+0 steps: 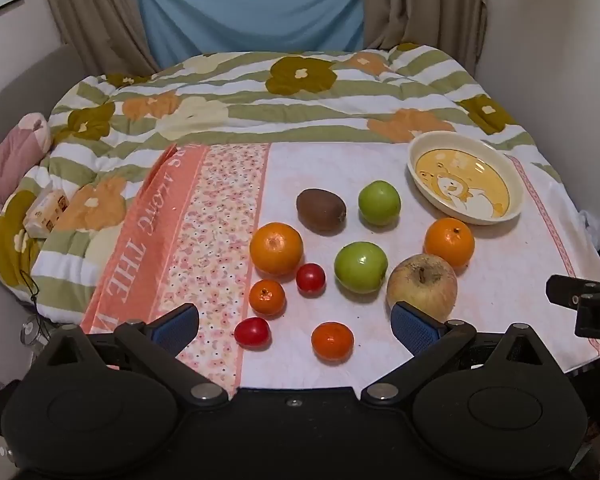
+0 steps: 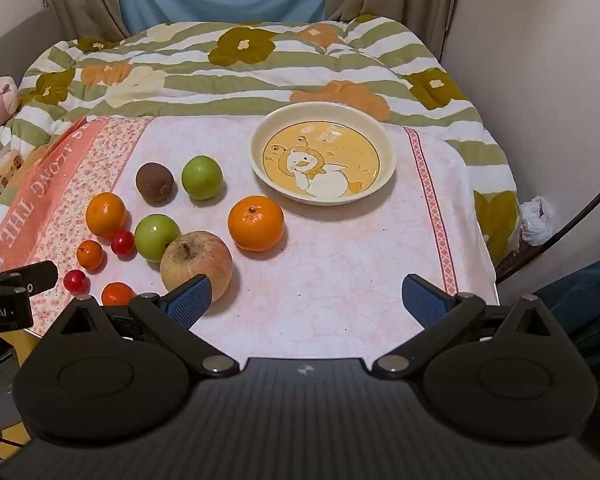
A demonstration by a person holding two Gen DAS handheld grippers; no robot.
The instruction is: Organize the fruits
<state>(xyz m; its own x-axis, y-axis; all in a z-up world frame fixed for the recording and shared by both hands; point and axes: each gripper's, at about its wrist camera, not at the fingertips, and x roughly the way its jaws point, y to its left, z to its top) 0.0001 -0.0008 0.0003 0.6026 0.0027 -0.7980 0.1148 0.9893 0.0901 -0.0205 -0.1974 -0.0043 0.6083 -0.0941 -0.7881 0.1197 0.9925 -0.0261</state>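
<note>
Kiwi point(image 1: 321, 211) lies flat (long axis left-right) — stem end right.

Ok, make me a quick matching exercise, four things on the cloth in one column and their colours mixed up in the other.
Things:
1. kiwi
2. large apple
3. plate
4. cherry tomato near the left gripper

Colours:
A. red
B. cream with a yellow duck picture
C. brown
D. yellowish with a pink blush

Pairs: 1-C, 2-D, 3-B, 4-A
</note>
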